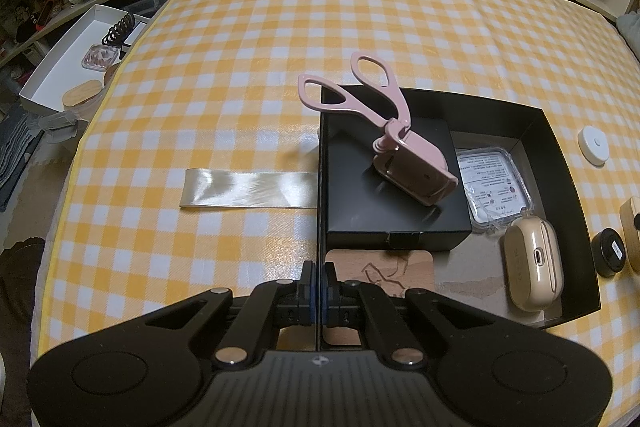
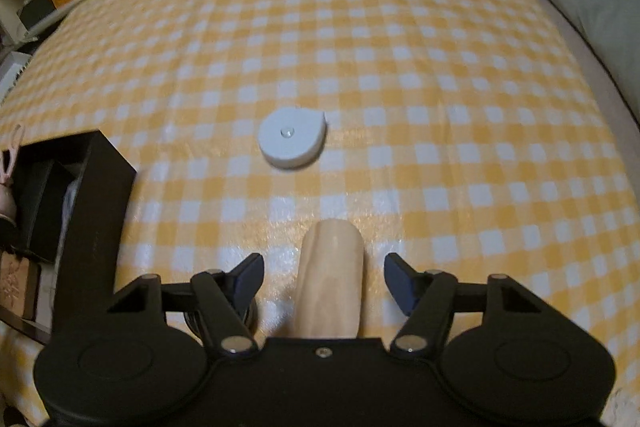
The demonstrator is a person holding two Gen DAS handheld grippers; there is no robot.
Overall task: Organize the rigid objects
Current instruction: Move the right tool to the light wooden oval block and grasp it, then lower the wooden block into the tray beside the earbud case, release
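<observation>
Wooden block (image 2: pixel 331 275) between spread fingers (image 2: pixel 250 281), clear of both.

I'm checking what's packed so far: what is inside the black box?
Inside the black box: a smaller black box with a pink eyelash curler on top, a clear packet, a beige case and a wooden coaster, partly covered.

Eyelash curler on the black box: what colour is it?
Dusty pink eyelash curler; it shows best in the left wrist view.

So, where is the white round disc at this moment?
The white round disc lies on the yellow checked cloth, outside the black box, beyond its right wall. In the right wrist view it sits beyond the wooden block.
</observation>
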